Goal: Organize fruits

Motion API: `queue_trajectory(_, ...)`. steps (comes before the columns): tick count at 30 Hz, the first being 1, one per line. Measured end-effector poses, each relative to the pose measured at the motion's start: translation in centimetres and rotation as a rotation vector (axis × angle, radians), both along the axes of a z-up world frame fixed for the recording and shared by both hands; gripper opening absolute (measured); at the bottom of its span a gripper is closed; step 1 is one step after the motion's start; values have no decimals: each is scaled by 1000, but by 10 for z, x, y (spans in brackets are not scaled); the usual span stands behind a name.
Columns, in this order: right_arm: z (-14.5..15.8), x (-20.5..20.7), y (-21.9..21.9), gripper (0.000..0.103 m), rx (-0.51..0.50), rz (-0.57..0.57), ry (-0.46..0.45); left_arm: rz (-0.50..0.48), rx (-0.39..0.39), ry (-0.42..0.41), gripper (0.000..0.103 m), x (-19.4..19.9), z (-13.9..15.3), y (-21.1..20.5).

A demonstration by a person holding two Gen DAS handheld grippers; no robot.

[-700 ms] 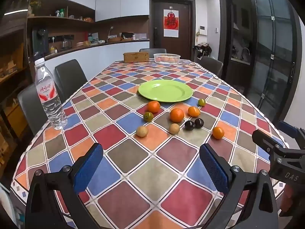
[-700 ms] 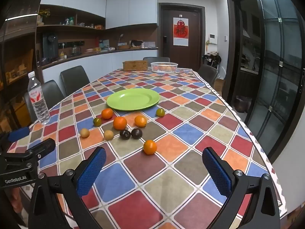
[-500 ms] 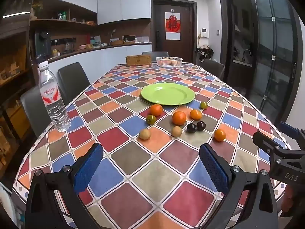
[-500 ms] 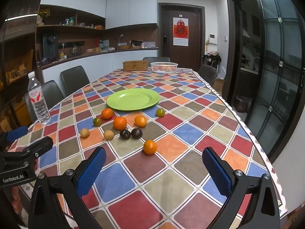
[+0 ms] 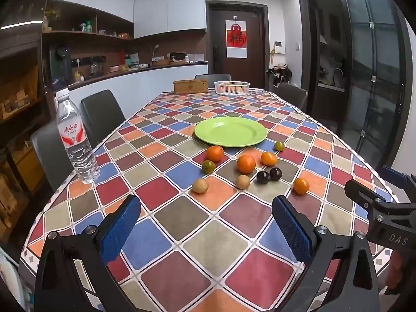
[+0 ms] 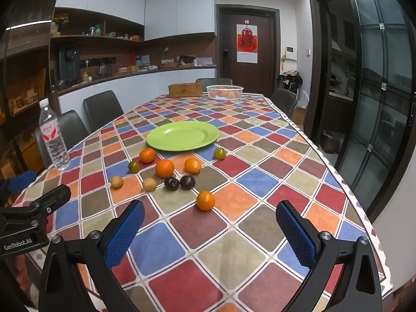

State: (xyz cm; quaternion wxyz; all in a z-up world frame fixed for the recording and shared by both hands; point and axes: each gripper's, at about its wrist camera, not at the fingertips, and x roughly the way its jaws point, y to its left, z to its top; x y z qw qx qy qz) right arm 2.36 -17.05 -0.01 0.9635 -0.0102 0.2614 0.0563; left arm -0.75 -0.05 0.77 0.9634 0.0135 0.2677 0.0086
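A green plate lies bare on the checkered table. In front of it, loose on the cloth, are several fruits: oranges, two dark plums, two tan round fruits and two small green ones. One orange sits nearest, apart from the rest. My left gripper is open over the near table edge, with nothing between its blue pads. My right gripper is open too, just short of the nearest orange.
A water bottle stands near the table's left edge. A white basket holding fruit and a wooden box sit at the far end. Dark chairs line the left side. A glass door is on the right.
The left wrist view has drifted slightly, with the bottle and fruits shifting a little to the right. The right view is unchanged. Both grippers stay open.
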Motion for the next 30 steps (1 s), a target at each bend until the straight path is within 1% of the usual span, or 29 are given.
queue_trajectory(30, -1, -1, 3, 102, 2, 2, 0, -1, -3, -13, 103, -2, 1, 0)
